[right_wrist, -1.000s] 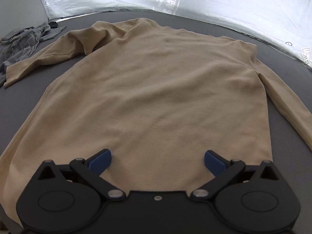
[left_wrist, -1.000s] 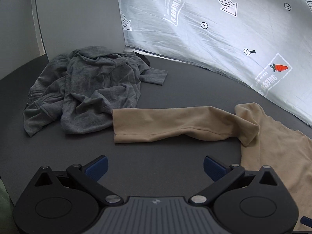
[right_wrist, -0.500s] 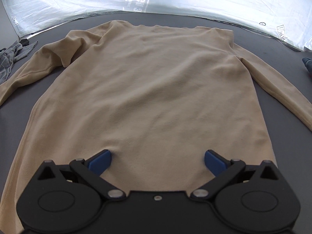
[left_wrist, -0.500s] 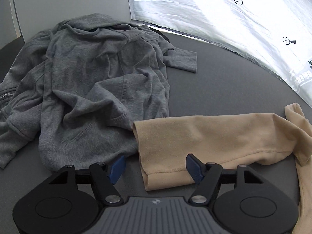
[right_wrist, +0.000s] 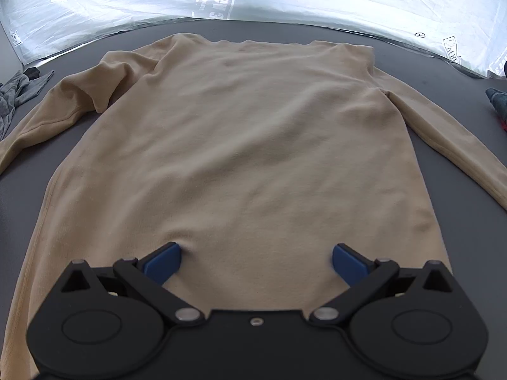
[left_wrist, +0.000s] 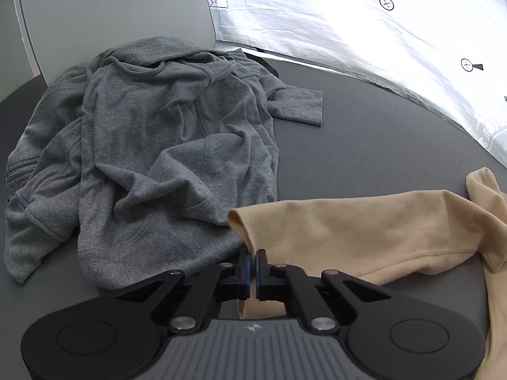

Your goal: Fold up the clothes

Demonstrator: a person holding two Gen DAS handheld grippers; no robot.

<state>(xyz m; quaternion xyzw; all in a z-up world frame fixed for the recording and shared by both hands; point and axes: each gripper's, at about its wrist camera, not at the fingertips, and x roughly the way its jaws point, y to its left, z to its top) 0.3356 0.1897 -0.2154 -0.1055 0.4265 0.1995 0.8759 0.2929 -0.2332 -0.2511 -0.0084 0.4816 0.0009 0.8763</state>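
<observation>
Up close, left tool (left_wrist: 253, 266): both pads pressed together on the cuff of the tan sleeve (left_wrist: 355, 234), pinching the fabric edge between them. Cuff opening lifts slightly at the grip; the sleeve runs rightward from there, lying along the dark surface (left_wrist: 380, 152) with soft creases and a visible seam on its lower edge, bending where it meets the shoulder at the frame's right side.

Right tool (right_wrist: 256, 261): blue pads (right_wrist: 163, 262) spread wide, low over the hem area of the tan long-sleeved shirt (right_wrist: 247, 145). Left pad touches the cloth, with a small pucker beside it; nothing is held.

Shirt look: pale tan, matte knit, spread flat on the surface with the hem toward the right tool and the neckline far side. Body mostly smooth with shallow ripples. Left shoulder bunched into a fold; right sleeve lies straight, angled out to the side.

Outward: crumpled grey garment (left_wrist: 152, 158) heaped just beside the tan cuff, touching or slightly under it, with a zipper showing at its left edge. White printed sheet (left_wrist: 364, 22) rises behind the surface. Small dark cloth item (right_wrist: 497, 98) at far right edge, unclear.
</observation>
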